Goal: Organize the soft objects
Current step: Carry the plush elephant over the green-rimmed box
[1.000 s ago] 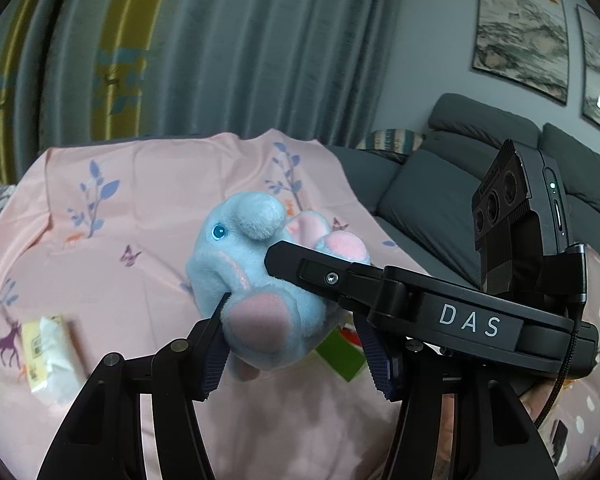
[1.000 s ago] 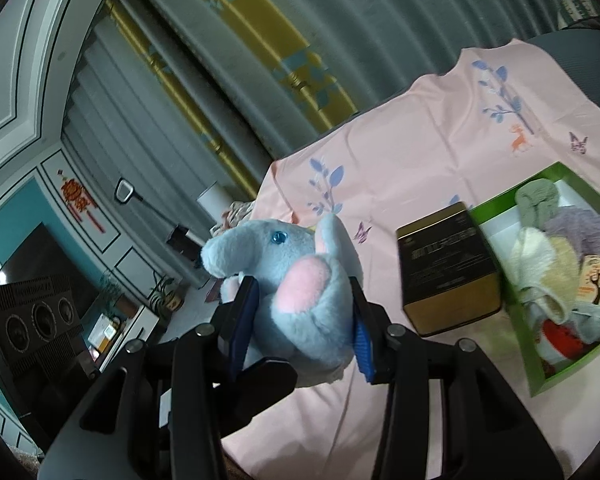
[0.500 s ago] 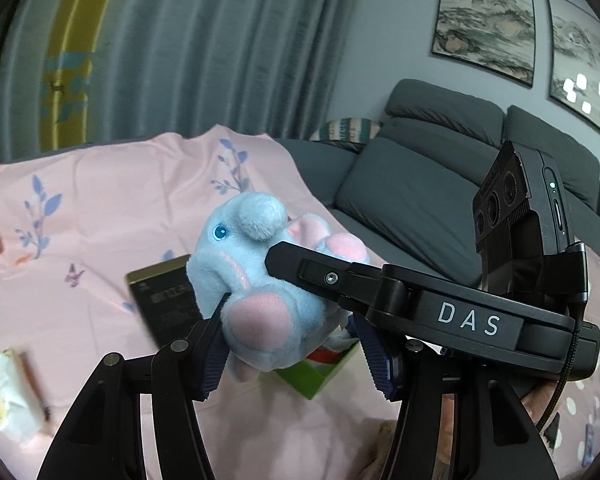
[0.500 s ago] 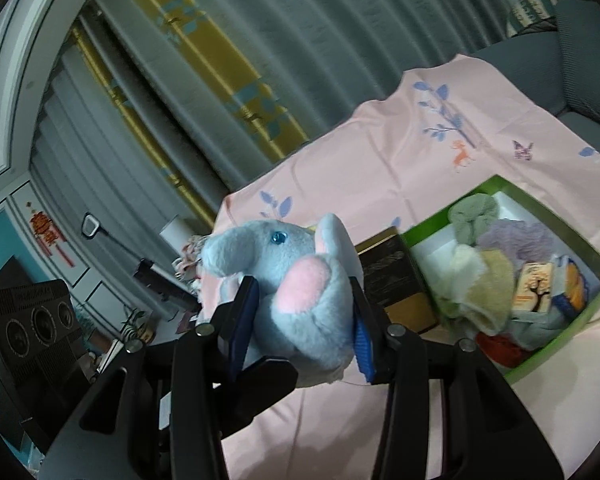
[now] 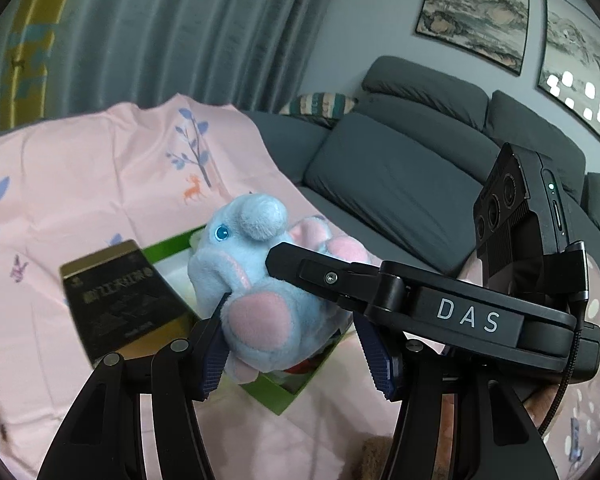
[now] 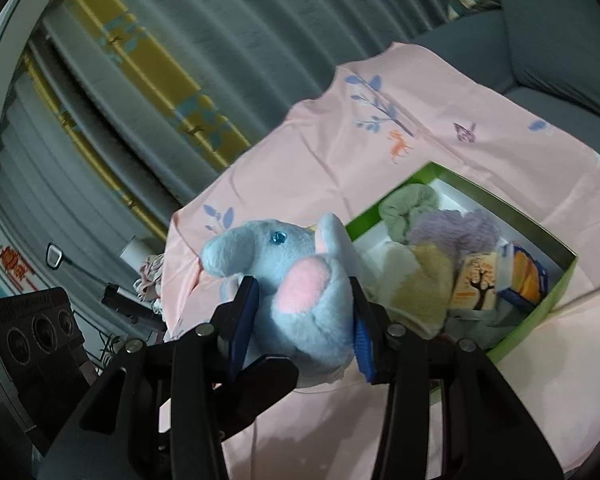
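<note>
A light blue plush elephant [image 5: 260, 288] with pink ears and feet is held in the air by both grippers. My left gripper [image 5: 296, 352] is shut on its lower body. My right gripper [image 6: 300, 332] is shut on its sides, and its black body [image 5: 440, 308] crosses the left wrist view. The elephant [image 6: 296, 284] hangs just left of and above a green open box [image 6: 556, 296]. The box holds soft items: a green scrunchie [image 6: 408, 208], a purple one [image 6: 456, 228], a yellow one [image 6: 424, 284] and small packets. The box also shows under the elephant in the left wrist view [image 5: 276, 396].
A pink printed cloth [image 5: 112, 176] covers the surface. A dark gold-edged box [image 5: 120, 300] lies left of the green box. A grey sofa [image 5: 420, 168] stands behind on the right. Curtains [image 6: 180, 60] hang at the back.
Both grippers have carried the elephant to the right, toward the green box. The box and its contents now sit closer and larger in both views. The grips have not changed.
</note>
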The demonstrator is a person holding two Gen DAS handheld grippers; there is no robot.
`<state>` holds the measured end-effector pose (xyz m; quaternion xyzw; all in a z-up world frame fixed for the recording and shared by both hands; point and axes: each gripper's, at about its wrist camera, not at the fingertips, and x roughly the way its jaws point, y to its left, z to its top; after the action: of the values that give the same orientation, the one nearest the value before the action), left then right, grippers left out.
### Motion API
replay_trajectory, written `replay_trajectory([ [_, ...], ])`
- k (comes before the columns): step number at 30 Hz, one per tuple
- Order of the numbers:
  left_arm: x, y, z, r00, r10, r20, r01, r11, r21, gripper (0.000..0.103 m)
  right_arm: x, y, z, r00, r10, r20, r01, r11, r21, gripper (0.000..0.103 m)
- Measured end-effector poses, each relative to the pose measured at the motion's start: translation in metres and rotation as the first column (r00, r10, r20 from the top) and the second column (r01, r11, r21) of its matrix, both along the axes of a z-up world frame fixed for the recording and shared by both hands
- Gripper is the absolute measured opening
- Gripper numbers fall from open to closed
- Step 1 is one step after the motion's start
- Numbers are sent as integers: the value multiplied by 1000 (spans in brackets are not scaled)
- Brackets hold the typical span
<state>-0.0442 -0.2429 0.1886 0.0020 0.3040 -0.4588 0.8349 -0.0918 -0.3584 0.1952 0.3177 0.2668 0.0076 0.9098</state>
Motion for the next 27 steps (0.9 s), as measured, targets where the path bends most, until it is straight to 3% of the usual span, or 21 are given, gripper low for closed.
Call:
replay_trajectory([
  [13, 23, -49, -12, 996, -83, -31, 83, 997, 6, 59, 8, -49, -12, 991, -119, -60, 121, 992, 29, 44],
  [21, 56, -72, -15, 992, -99, -83, 95, 994, -54, 59, 41, -76, -3, 985, -138, -106, 135, 990, -29, 44],
  [27, 71, -92, -35, 985, -114, -130, 110, 993, -43, 59, 52, -98, -22, 976, -157, -150, 156, 988, -16, 44],
])
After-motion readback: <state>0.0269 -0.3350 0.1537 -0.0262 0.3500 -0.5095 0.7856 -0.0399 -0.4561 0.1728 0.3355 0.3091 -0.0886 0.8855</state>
